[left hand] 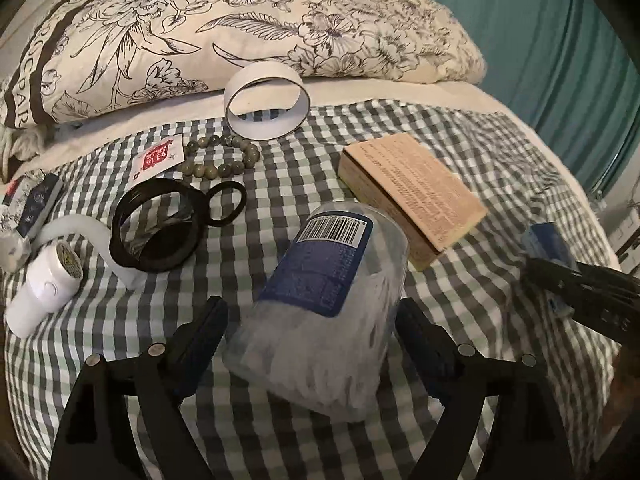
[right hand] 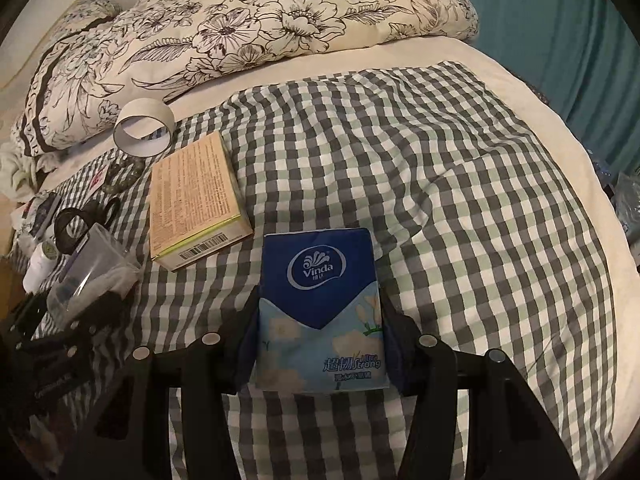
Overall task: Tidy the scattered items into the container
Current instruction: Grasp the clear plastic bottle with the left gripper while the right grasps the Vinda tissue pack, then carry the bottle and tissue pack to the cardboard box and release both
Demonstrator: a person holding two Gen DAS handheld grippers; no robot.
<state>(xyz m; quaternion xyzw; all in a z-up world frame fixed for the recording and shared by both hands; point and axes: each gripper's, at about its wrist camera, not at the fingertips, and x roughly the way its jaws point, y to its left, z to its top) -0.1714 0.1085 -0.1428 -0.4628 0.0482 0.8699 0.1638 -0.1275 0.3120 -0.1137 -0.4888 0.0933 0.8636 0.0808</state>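
Checked bedspread [right hand: 420, 184] carries a tan box [right hand: 192, 196], tape ring [left hand: 266, 98], beads [left hand: 224, 160].

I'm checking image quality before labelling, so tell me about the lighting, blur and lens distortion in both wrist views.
Left wrist view: dim, warm light; strong fisheye bending of the checked cloth; the clear tub between the left gripper fingers looks soft, and the right gripper at the edge is smeared. Right wrist view: equally dim, dark corners; the tissue pack print is sharp; the left edge is murky.

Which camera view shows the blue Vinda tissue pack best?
The right wrist view: the blue Vinda tissue pack fills the centre, logo readable, clamped in the right gripper. The left wrist view catches only a blurred blue corner at right.
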